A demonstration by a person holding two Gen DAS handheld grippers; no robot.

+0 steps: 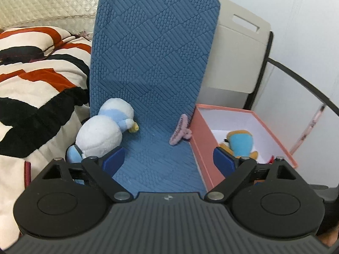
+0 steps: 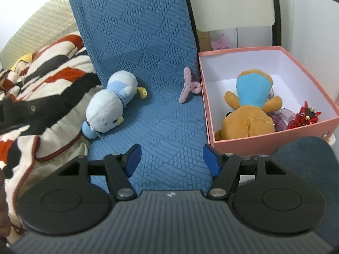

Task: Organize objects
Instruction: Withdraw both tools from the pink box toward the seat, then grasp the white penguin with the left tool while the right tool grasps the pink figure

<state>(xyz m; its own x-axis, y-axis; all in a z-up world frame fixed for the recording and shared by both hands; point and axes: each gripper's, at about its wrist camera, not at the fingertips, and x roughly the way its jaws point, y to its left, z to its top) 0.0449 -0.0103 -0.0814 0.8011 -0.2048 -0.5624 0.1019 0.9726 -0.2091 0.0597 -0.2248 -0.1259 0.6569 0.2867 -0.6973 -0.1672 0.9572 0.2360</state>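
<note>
A blue quilted mat [image 2: 148, 84] runs along the bed and up the wall, and the loose things lie on it. A white and pale-blue plush bird [image 2: 112, 108] lies on its side at the mat's left edge, touching the striped red, black and cream blanket [image 2: 42, 89]. A pink plush hair claw [image 2: 187, 86] rests at the mat's right edge, just beside the wall of the open pink box [image 2: 313, 127]. Inside the box an orange and blue plush toy [image 2: 250, 110] lies near the middle, with a small red and black ornament [image 2: 305, 115] in the near right corner. The left gripper [image 1: 169, 160] hangs over the mat's near end with jaws spread wide and nothing between them. The right gripper [image 2: 171, 158] is also open and empty over the mat's near end.
</note>
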